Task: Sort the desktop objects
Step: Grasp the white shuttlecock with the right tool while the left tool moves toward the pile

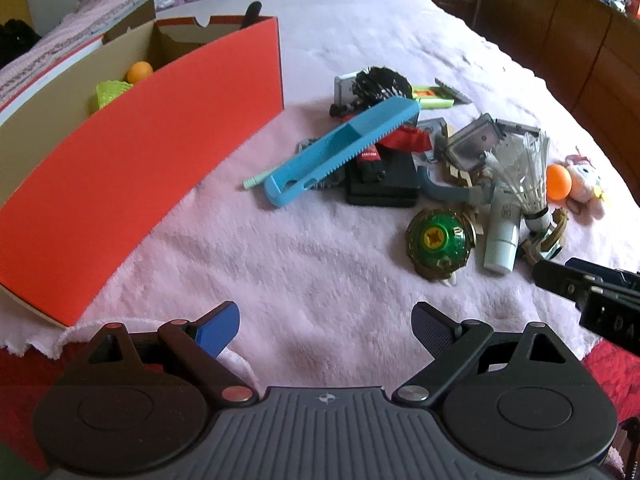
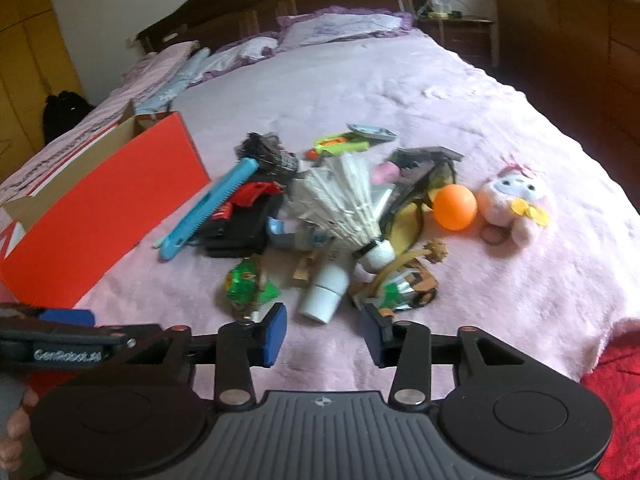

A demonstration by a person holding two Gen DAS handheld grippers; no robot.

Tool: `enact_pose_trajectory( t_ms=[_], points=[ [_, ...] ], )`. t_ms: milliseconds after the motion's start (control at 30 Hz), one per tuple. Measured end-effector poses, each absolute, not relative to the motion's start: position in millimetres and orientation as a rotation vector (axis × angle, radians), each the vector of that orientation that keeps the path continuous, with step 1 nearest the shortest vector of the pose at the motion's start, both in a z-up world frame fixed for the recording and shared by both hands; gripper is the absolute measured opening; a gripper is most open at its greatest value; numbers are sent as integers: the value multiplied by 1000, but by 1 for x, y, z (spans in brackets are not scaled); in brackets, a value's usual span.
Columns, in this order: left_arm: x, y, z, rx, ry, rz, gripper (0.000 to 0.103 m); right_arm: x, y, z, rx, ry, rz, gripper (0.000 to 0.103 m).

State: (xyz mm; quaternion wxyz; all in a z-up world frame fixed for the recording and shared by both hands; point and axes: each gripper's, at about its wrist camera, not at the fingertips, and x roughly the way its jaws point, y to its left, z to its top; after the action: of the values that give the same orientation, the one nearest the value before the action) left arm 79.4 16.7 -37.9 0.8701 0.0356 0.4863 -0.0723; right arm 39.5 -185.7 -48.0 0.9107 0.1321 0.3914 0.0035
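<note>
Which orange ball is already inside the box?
The orange ball beside the yellow-green thing in the red box; the other orange ball lies beside the pink plush toy.

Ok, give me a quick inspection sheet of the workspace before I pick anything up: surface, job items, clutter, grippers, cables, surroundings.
Surface: pink fleece blanket over a bed.
Job's things: red box, open, holding an orange ball and something yellow-green. Pile beside it: blue comb, green spinning top, shuttlecock, white bottle, second orange ball, pink plush toy.
Clutter: black case, hair clip, toy gun and more tangled in the pile.
Grippers: left gripper open, empty; right gripper open, empty, near the bottle.
Cables: nothing seen on the bed.
Surroundings: pillows, wooden headboard, dark cabinets.
</note>
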Motion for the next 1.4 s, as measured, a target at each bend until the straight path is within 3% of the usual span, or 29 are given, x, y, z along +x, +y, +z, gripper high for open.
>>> enact_pose_trajectory(
  t_ms=[467,1133,1167,1233,1400],
  points=[
    [80,13,-38,58,1006,-194,93,70,-209,-58,336,804,-132,40],
    [97,-26,-35,132,941,-294,93,120,-204,-63,185,779,-10,39],
    [98,-28,-33,139,931,-306,92,121,-204,-64,190,779,-7,33],
    [101,-33,-29,167,908,-342,88,118,-205,-64,206,767,-3,32],
    [111,-68,-17,348,782,-496,59,102,-214,-61,248,738,-20,31]
  ],
)
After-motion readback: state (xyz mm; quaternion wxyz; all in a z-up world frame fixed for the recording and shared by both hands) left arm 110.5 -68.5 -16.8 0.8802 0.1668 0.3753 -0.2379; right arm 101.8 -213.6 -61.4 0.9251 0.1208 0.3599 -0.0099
